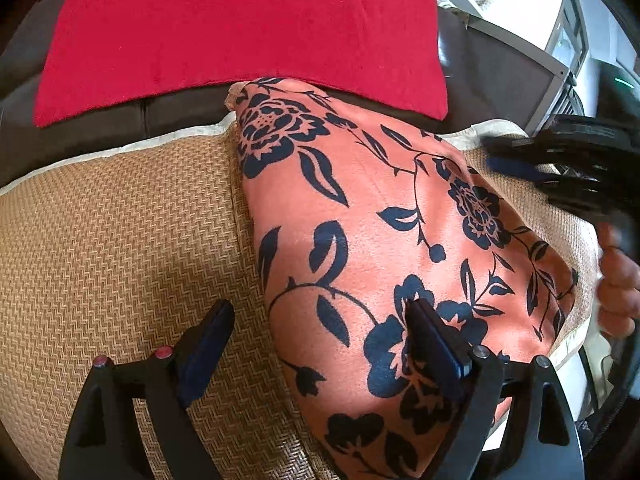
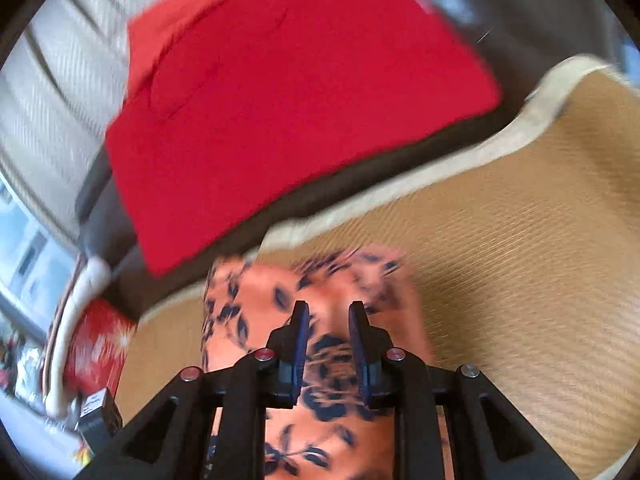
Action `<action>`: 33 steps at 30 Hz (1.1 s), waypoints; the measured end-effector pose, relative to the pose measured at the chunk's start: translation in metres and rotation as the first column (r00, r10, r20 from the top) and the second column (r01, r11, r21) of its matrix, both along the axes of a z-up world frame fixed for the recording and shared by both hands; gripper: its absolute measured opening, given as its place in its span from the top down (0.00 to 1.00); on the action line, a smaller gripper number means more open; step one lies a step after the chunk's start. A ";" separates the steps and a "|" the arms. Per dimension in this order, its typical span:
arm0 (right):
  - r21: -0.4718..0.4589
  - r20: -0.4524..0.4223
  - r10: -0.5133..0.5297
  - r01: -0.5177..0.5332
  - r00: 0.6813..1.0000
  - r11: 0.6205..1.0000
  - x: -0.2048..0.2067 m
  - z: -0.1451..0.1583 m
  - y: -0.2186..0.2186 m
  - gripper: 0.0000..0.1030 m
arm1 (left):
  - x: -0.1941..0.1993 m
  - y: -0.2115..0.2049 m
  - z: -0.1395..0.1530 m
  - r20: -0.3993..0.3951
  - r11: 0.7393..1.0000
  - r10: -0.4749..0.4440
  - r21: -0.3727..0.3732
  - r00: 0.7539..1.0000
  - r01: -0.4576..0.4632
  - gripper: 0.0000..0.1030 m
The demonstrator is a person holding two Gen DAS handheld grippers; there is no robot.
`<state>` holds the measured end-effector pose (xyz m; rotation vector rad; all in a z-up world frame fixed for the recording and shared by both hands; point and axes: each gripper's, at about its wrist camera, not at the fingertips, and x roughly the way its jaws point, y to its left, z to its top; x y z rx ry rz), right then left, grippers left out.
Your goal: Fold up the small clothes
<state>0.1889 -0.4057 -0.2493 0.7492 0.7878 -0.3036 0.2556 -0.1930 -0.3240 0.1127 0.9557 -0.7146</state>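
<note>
1. Floral garment [image 1: 360, 240], orange with dark blue flowers, is lying folded on the woven tan mat [image 1: 120, 240], running from the mat's far edge down toward the grippers
2. Red cloth [image 1: 240, 40] is lying flat on the dark cushion [image 1: 120, 116] beyond the mat, its near edge touching or just overlapping the garment's far end; pale striped upholstery [image 2: 48, 80] is showing behind it
3. Red patterned item [image 2: 96, 344] is sitting off the mat's edge in the right wrist view, too blurred to identify
4. Left gripper [image 1: 320, 316] is standing wide open, one finger over bare mat, the other over the garment's printed face, gripping nothing; contact cannot be told
5. Right gripper [image 2: 329, 316] is showing a narrow gap between its fingers, with the garment beneath and nothing clearly pinched; view is motion-blurred
6. Person's hand [image 1: 618, 280] is showing at the right edge of the left wrist view
7. No containers showing
</note>
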 end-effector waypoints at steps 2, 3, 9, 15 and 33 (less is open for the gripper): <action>0.096 -0.115 0.015 -0.004 0.993 0.995 0.029 -0.036 -0.008 0.79 | 0.001 0.002 0.002 -0.005 1.000 -0.005 -0.006 1.000 0.005 0.13; 0.141 -0.182 0.024 0.002 0.983 0.990 0.040 -0.060 -0.016 0.79 | 0.002 0.001 0.003 -0.010 1.000 -0.005 -0.008 1.000 0.005 0.13; 0.112 -0.135 0.118 -0.103 0.984 0.988 0.066 -0.023 -0.019 0.77 | -0.007 0.008 0.024 0.052 0.999 -0.045 -0.009 0.998 0.045 0.13; 0.227 -0.033 0.286 -0.272 0.958 0.935 0.131 -0.033 0.007 0.77 | -0.003 0.023 0.018 0.039 0.998 -0.064 0.031 0.997 0.063 0.13; 0.049 -0.034 0.147 -0.146 0.988 0.988 -0.044 0.003 -0.003 0.78 | -0.003 0.042 0.031 0.013 0.999 -0.037 -0.005 0.999 0.037 0.13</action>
